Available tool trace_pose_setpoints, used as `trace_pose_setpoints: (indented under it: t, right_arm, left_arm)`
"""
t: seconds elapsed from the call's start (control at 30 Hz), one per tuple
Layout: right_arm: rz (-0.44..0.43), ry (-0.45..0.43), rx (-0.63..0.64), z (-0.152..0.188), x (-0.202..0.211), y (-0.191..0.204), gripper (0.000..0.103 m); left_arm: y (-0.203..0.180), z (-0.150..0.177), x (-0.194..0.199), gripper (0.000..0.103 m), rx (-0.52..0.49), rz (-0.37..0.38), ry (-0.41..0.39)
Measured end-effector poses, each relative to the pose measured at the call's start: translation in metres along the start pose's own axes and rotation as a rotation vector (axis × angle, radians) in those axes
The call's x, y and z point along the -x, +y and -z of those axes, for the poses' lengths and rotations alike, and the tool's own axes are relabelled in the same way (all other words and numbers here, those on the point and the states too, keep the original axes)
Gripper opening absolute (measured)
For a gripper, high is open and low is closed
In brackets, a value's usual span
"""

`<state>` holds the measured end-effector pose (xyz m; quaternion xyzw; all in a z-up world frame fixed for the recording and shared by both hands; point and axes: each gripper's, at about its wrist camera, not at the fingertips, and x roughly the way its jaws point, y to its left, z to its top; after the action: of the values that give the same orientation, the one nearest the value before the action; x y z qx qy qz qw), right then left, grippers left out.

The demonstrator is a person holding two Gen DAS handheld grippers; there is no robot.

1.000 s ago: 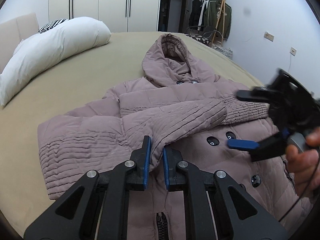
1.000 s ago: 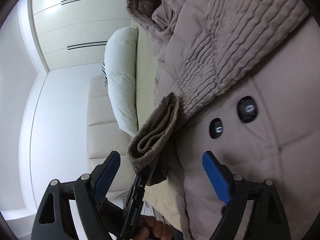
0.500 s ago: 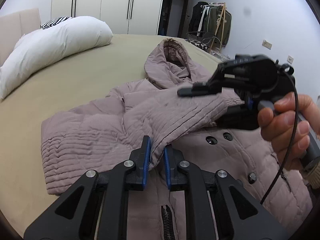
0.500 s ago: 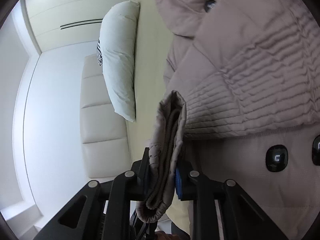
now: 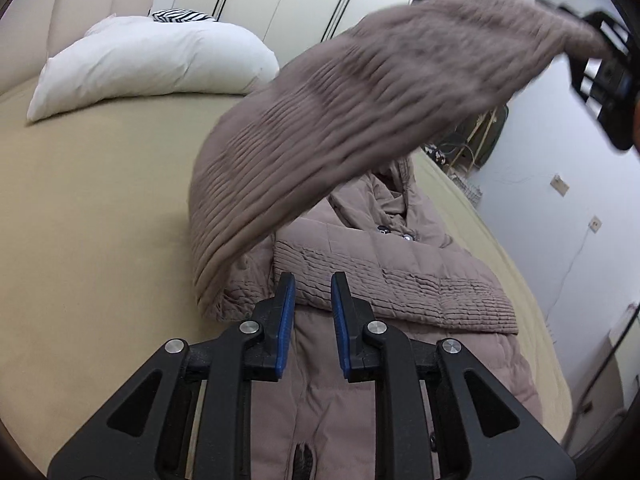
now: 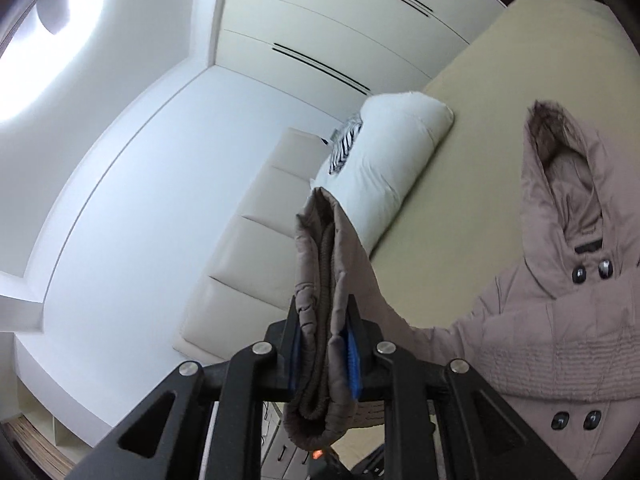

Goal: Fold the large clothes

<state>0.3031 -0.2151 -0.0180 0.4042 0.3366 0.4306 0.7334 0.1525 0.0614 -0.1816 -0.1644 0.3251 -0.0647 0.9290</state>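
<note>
Sleeve cuff point(image 6: 320, 320) sits pinched in right tongs point(image 6: 325, 344), seemingly aloft.

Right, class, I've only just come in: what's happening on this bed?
A person is folding a mauve padded coat spread on the bed. The right gripper is shut on a sleeve cuff and holds that sleeve raised above the coat. The left gripper hovers over the coat's front, jaws slightly apart, holding nothing.

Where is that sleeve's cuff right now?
The cuff is clamped in the right hand-held gripper, lifted above the bed. In the left wrist view its sleeve arcs over the coat, toward the upper right.
</note>
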Motion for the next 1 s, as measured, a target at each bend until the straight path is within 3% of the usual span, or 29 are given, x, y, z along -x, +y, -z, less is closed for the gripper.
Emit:
trace_pose_setpoints:
  t: [0.13,0.23,0.37,0.47,0.57,0.67,0.83,0.93,1.0]
  right_arm:
    - [-0.016,-0.056,0.038,-0.011,0.031,0.010,0.021]
    - [0.008,-0.103,0.029,-0.008,0.061,-0.014,0.021]
    - [0.069,-0.170,-0.113,-0.002,0.103,-0.097,0.021]
    - [0.172,-0.218,-0.246,0.015,0.130,-0.179,0.021]
    - [0.316,-0.229,-0.386,0.040,0.144,-0.261,0.021]
    - [0.438,-0.228,-0.477,0.068,0.154,-0.314,0.021]
    - [0.434,-0.247,-0.464,0.079,0.165,-0.326,0.020]
    - [0.464,-0.234,-0.425,0.076,0.168,-0.315,0.021]
    - [0.466,-0.234,-0.428,0.078,0.169,-0.316,0.021]
  left_arm:
    - [0.000,-0.009,-0.048,0.017,-0.005,-0.111,0.056]
    - [0.017,-0.017,-0.082,0.017,0.019,-0.172,0.117]
    - [0.020,-0.007,-0.118,0.017,-0.058,-0.222,0.233]
    - [0.022,0.000,-0.124,0.017,-0.078,-0.239,0.235]
    - [0.024,-0.001,-0.121,0.017,-0.053,-0.220,0.247]
    - [0.022,0.003,-0.100,0.017,-0.047,-0.165,0.264]
    - [0.024,0.010,-0.058,0.017,-0.078,-0.099,0.314]
    - [0.037,-0.022,-0.039,0.017,-0.028,-0.097,0.227]
    - [0.047,-0.050,-0.047,0.017,0.014,-0.113,0.169]
